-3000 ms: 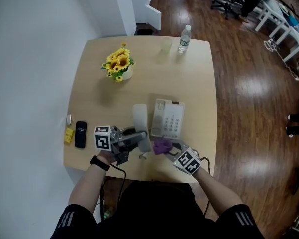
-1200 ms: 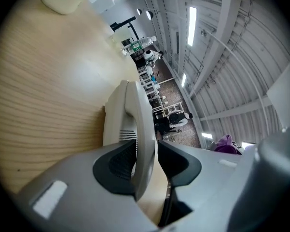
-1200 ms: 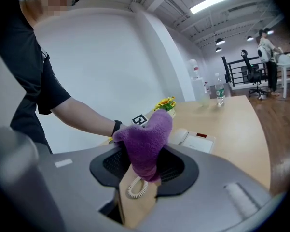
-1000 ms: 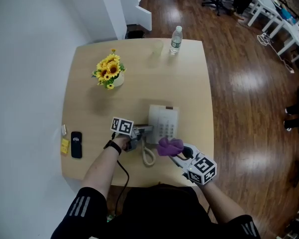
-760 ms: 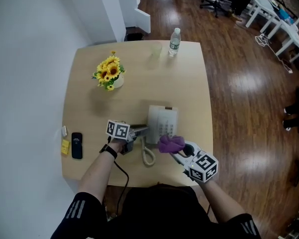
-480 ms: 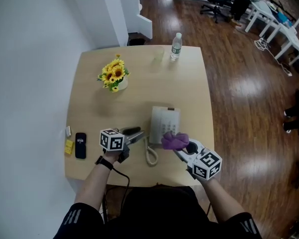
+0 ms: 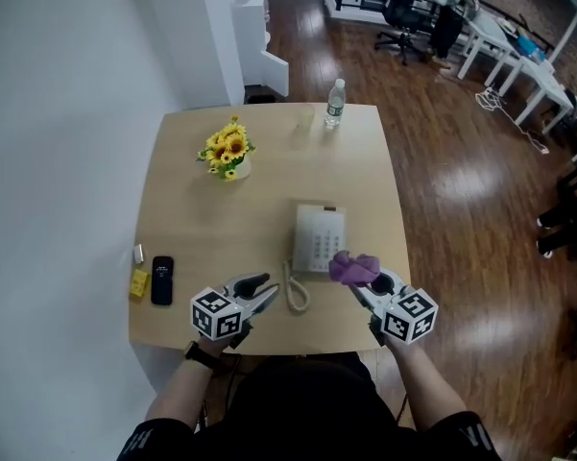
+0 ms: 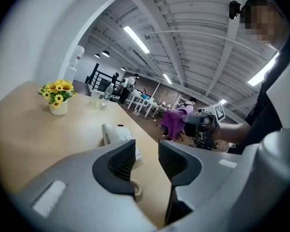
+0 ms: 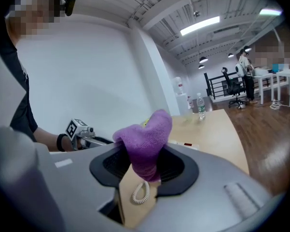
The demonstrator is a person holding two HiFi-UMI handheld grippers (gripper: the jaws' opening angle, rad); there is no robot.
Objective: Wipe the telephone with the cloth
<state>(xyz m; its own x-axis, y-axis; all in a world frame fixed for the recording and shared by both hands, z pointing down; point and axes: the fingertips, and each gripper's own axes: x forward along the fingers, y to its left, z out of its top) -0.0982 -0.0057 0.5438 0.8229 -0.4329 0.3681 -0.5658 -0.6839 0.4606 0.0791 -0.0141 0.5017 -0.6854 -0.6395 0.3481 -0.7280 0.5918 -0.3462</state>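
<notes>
In the head view the telephone (image 7: 319, 240) lay at eleven o'clock from the right gripper (image 7: 362, 281), with the purple cloth (image 7: 355, 268) near its five-o'clock corner; a wipe could have snagged the coiled cord (image 7: 296, 291) or slid the unbraced set. The left gripper view showed the left gripper (image 8: 147, 151) half open and empty, the telephone beyond its fingers (image 8: 117, 161) at ten o'clock. The right gripper view showed jaws clamped on the cloth's lower fold, which hard rubbing might have pulled free.

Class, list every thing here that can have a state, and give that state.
telephone, handset on its cradle
right gripper, shut on the cloth
cloth, bunched up between the jaws
left gripper, open, nothing between its jaws
water bottle, upright, cap on
flower pot, upright
</notes>
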